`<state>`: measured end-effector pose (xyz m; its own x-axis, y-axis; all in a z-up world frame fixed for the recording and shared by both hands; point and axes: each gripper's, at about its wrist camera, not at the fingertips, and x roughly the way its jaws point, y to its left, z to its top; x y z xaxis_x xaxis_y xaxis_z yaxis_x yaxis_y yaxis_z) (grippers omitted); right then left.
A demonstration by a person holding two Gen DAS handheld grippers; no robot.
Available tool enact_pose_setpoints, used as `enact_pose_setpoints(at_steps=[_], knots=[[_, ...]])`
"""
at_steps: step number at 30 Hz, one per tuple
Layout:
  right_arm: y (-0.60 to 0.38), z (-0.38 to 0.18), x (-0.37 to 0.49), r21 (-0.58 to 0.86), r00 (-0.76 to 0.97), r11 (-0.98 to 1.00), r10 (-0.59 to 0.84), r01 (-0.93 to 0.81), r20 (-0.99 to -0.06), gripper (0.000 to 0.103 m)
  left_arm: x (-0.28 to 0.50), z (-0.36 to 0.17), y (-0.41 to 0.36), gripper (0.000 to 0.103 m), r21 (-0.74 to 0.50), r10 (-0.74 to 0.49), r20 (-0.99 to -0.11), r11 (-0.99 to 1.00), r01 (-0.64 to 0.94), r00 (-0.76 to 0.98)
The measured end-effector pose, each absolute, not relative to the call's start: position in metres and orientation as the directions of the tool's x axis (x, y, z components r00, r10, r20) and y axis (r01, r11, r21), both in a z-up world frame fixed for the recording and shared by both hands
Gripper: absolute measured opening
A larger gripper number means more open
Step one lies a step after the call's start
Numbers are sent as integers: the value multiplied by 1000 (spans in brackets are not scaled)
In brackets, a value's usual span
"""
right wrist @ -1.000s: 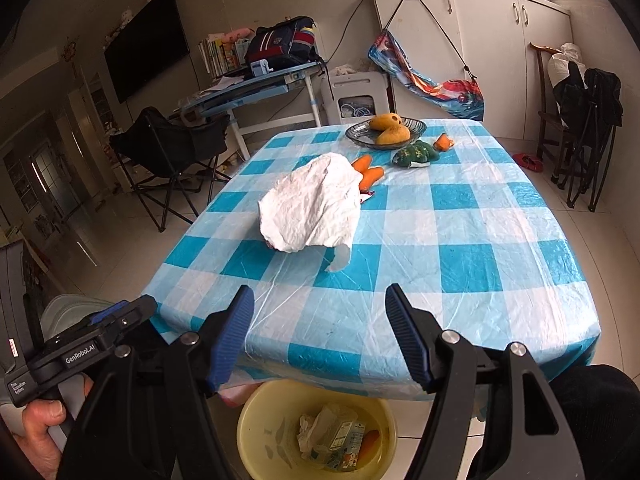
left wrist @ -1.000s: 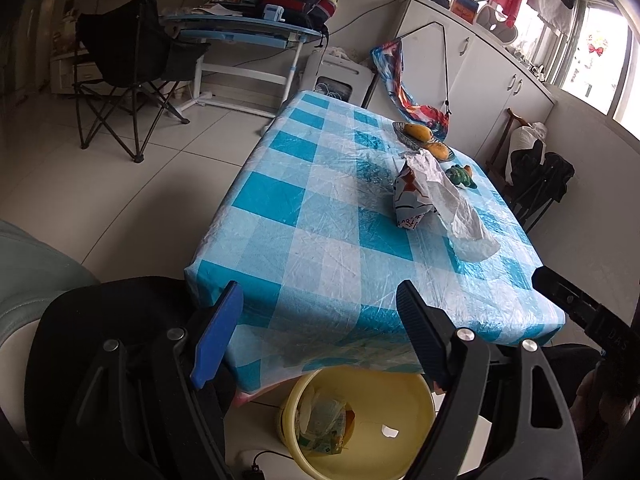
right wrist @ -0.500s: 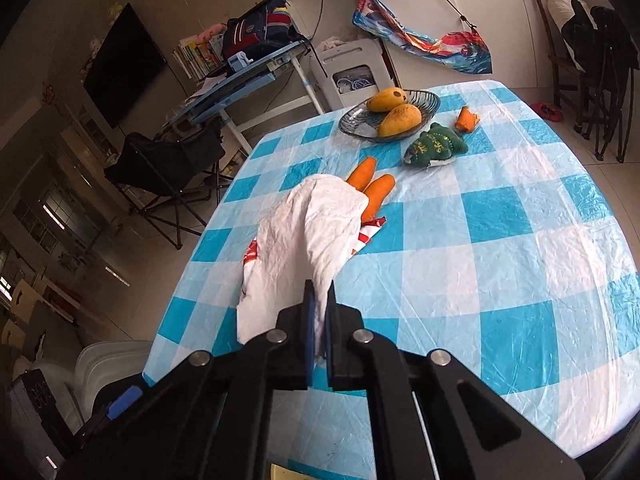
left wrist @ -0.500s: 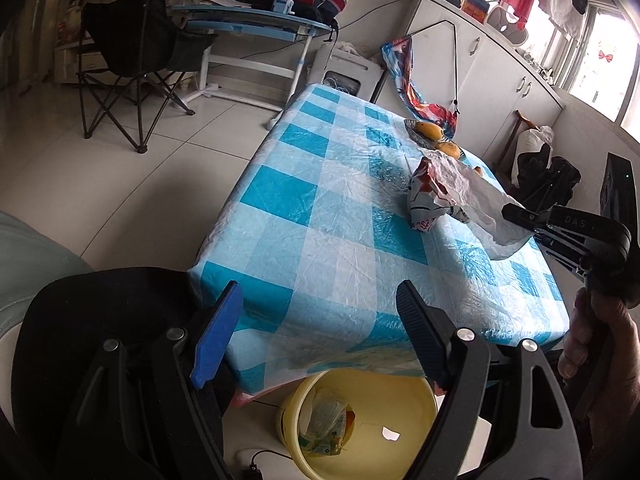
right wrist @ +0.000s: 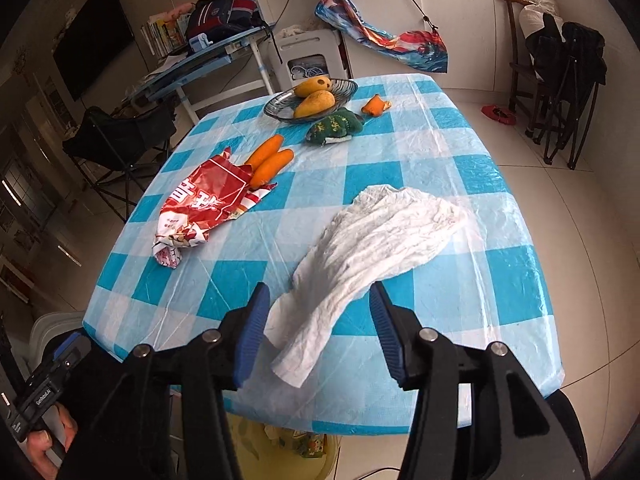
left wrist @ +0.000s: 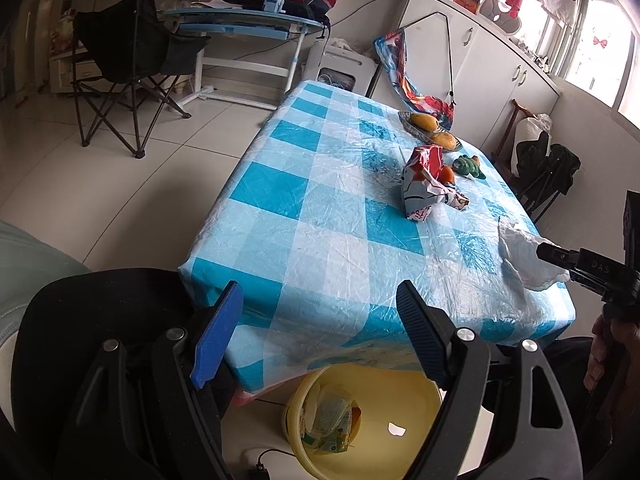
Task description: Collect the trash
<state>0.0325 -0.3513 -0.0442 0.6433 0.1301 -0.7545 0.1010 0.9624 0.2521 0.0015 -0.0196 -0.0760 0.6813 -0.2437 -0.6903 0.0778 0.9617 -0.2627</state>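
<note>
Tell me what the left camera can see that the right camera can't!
Only the left view shows inside the yellow bin, with trash at the bottom, and the open left gripper.

Only the right view shows the whole white bag spread on the table, its end between the opening right gripper's pads, and the orange peel.

Both show the checked table, the red wrapper, the carrots, the fruit bowl and the green toy.

I'm seeing the blue-and-white checked plastic-covered table (right wrist: 460, 168) carrying a crumpled white plastic bag (right wrist: 380, 240); left of it a red snack wrapper (right wrist: 204, 204), beyond it two orange carrots (right wrist: 270, 158).
</note>
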Motion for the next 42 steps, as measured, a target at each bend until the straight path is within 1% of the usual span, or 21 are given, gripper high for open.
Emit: enact_pose_setpoints(at_steps=[1, 3, 5, 6, 11, 16, 20, 24, 27, 29, 33, 37, 39, 41, 42], knots=[[-353, -43, 29, 262, 652, 958, 123, 119, -748, 59, 2, -77, -19, 76, -263, -243, -692, 962, 76, 680], [-355, -40, 23, 262, 676, 952, 91, 155, -731, 63, 3, -77, -19, 76, -263, -242, -694, 962, 73, 678], [-358, -38, 22, 258, 685, 948, 62, 188, -726, 71, 3, -77, -19, 76, -263, -242, -693, 962, 75, 679], [-360, -39, 24, 258, 681, 943, 50, 208, -731, 72, 4, -77, -19, 76, -263, -243, -693, 962, 75, 679], [-361, -50, 42, 211, 634, 949, 15, 234, -773, 74, 10, -71, -19, 76, -275, -251, -687, 959, 76, 682], [-355, -60, 62, 135, 599, 970, -14, 203, -801, 74, 26, -53, -31, 76, -263, -272, -664, 957, 123, 697], [-351, -64, 62, 146, 579, 977, 29, 157, -815, 74, 51, -31, -51, 76, -233, -298, -637, 953, 191, 711], [-361, -57, 40, 157, 610, 966, -1, 206, -792, 75, 78, -14, -77, 79, -201, -320, -615, 948, 249, 721], [-370, -57, 43, 185, 622, 957, 5, 225, -783, 77, 102, -7, -101, 79, -170, -334, -614, 941, 293, 716], [-371, -58, 54, 187, 619, 958, 14, 216, -786, 80, 120, -5, -121, 79, -141, -340, -622, 935, 326, 705], [-361, -64, 76, 163, 607, 973, 30, 165, -794, 81, 158, 1, -158, 79, -113, -352, -639, 922, 369, 684], [-356, -73, 78, 152, 617, 978, 30, 146, -786, 82, 200, -2, -195, 78, -78, -337, -692, 914, 398, 639], [-354, -73, 76, 136, 626, 981, 22, 135, -780, 82, 223, -12, -214, 71, -43, -306, -735, 912, 408, 605], [-354, -74, 76, 129, 629, 983, 20, 128, -777, 82, 245, -28, -228, 66, -17, -262, -792, 912, 410, 551], [-354, -74, 75, 125, 631, 984, 17, 128, -775, 82, 256, -38, -235, 60, 0, -232, -823, 913, 408, 519]])
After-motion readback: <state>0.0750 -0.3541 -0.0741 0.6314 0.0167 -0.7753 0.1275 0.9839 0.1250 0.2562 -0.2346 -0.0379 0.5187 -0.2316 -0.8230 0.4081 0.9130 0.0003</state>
